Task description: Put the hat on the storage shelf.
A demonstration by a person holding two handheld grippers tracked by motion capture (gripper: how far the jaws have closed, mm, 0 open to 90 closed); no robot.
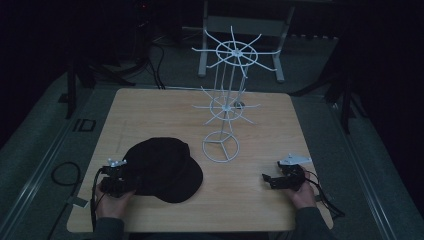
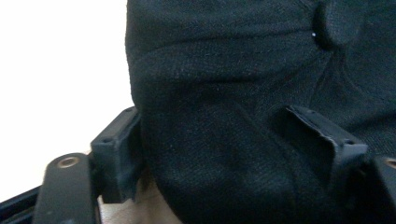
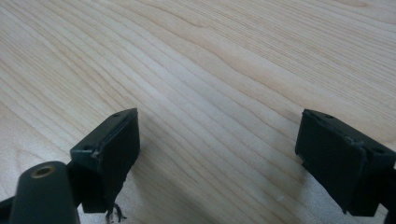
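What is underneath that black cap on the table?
The black cap lies flat on the wooden table. In the left gripper view, a strip of pale tabletop shows beneath its edge, where the left gripper straddles the fabric. Whatever lies under the crown is covered.

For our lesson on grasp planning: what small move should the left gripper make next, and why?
Probably close its jaws. The left gripper sits at the edge of the black cap, and in its own view the cap's fabric lies between the two open jaws, not yet pinched.
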